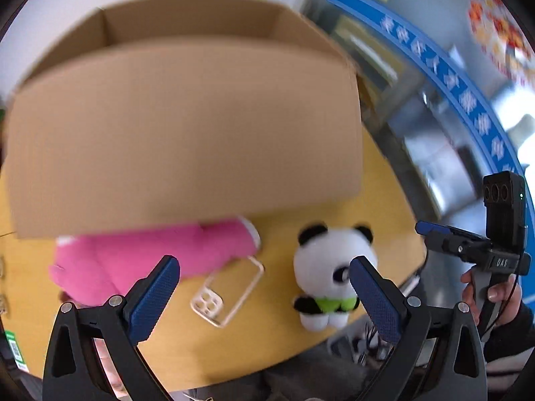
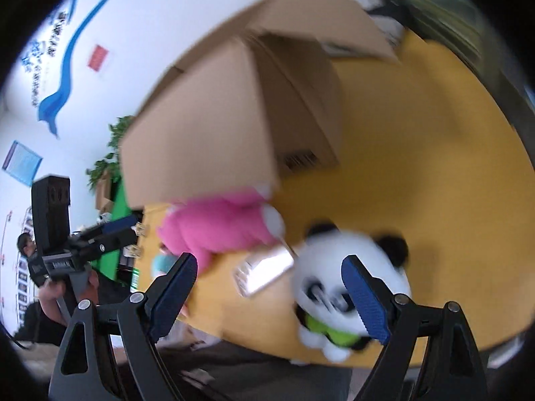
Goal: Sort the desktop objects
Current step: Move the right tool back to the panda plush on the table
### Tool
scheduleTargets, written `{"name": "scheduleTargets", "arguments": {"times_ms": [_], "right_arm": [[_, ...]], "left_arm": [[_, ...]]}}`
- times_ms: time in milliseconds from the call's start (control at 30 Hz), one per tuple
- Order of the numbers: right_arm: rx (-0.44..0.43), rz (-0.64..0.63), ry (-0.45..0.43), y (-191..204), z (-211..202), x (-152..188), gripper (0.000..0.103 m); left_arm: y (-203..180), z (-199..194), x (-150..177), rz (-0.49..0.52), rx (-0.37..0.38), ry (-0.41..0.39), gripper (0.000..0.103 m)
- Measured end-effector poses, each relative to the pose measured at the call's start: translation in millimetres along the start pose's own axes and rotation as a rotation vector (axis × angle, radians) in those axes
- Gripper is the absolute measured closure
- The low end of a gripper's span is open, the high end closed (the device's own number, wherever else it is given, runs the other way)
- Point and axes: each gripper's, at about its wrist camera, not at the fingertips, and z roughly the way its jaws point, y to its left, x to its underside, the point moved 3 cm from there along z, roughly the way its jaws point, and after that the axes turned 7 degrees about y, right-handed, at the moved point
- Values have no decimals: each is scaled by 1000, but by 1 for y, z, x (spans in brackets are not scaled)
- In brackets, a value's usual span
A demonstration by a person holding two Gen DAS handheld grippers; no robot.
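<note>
While the left gripper [image 1: 264, 287] hung above the near edge of the yellow table [image 1: 284, 341], its blue pads stood fully apart with nothing between them. In the left wrist view the clear phone case [image 1: 227, 290] lay almost straight ahead in the gap, its long axis slanting up to the right. The pink plush [image 1: 160, 254] sprawled just beyond, against the front wall of the cardboard box [image 1: 184, 133], and the panda plush [image 1: 329, 277] sat behind the right pad. At the far right the right gripper [image 1: 434, 234] was held well off the table edge.

In the right wrist view the right gripper [image 2: 269, 294] was likewise spread and empty. There the panda plush [image 2: 334, 287] lay directly ahead, behind its right pad, so that hand seemed better placed for it, and the left for the case.
</note>
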Motion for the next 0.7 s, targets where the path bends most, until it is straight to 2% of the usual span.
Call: {"name": "scheduleTargets", "arguments": {"times_ms": [133,300,400,500,667,700], "right_arm": [[34,8,34,-35,22,48,15],[-29,150,65,-86,63,91,15],[-69,238,56,-111,82,101,16],[-70,286,71,-129,98,104,16],[-107,335,97,-142,114,106,19],[-120,331,107,-142,117,107,23]], "left_arm": [[-12,54,22,48,52,123,1],[-19,118,50,76,136,272,1],[-15,152,60,75,174,324,1],[-15,179,65,73,213,359,1],[-28,205,67,85,313,364,1],[-31,211,69,85,328,375,1]]}}
